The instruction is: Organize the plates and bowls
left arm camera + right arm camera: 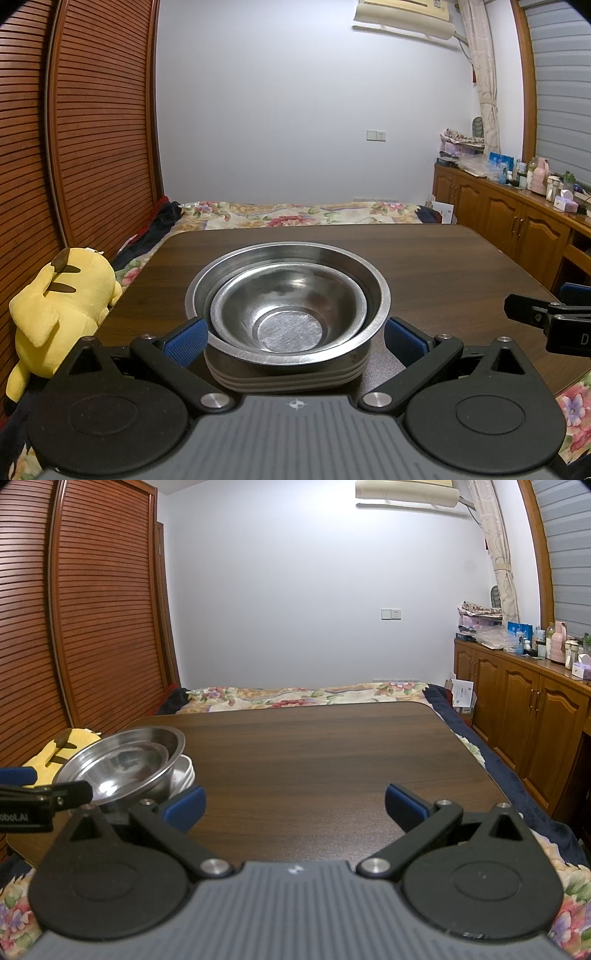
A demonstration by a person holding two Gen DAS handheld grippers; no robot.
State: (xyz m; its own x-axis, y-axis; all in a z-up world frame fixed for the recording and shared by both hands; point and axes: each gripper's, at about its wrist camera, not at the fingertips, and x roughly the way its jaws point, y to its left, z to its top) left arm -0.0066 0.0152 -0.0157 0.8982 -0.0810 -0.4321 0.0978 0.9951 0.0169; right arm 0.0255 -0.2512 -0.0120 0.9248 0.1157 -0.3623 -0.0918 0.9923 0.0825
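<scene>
On the dark wooden table [443, 266] a small steel bowl [288, 328] is nested in a large steel bowl [207, 280]. Both rest on a stack of grey plates [280, 382]. My left gripper [294, 341] is open, its blue pads straddling the stack close to the large bowl's rim; contact cannot be told. In the right wrist view the nested bowls [110, 768] and plates [183, 773] sit at the table's left side. To their right, my right gripper [294, 805] is open over bare table [314, 757] with nothing between its fingers.
A yellow plush toy [62, 306] leans beside the table's left edge. A bed with a floral cover [295, 214] lies beyond the far edge. A wooden cabinet [517, 221] with clutter on top runs along the right wall. The slatted wardrobe [103, 627] stands at the left.
</scene>
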